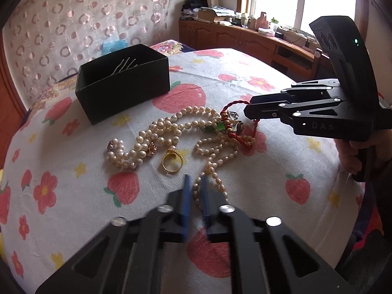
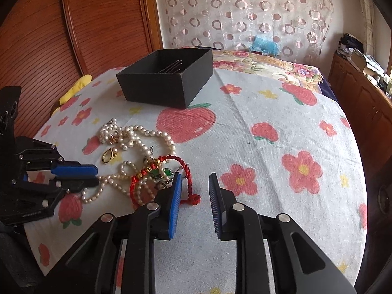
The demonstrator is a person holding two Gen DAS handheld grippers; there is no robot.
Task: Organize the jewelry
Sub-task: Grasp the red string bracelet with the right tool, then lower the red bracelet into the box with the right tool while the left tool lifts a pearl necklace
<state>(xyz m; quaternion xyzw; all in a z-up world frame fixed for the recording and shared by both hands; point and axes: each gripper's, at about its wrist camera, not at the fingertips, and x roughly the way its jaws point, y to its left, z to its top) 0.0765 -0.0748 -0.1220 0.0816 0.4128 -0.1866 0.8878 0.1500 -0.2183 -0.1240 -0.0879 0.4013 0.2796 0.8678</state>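
A pile of jewelry lies on the fruit-print cloth: a pearl necklace, a gold ring, a red cord bracelet with green stones. A black open box with hairpins inside stands behind them. My left gripper has its jaws nearly closed around a strand of the pearl necklace. My right gripper is open, just right of the red bracelet.
A patterned curtain hangs behind the bed. A wooden cabinet with clutter runs along the window side. A wooden headboard and a yellow plush toy are at the left.
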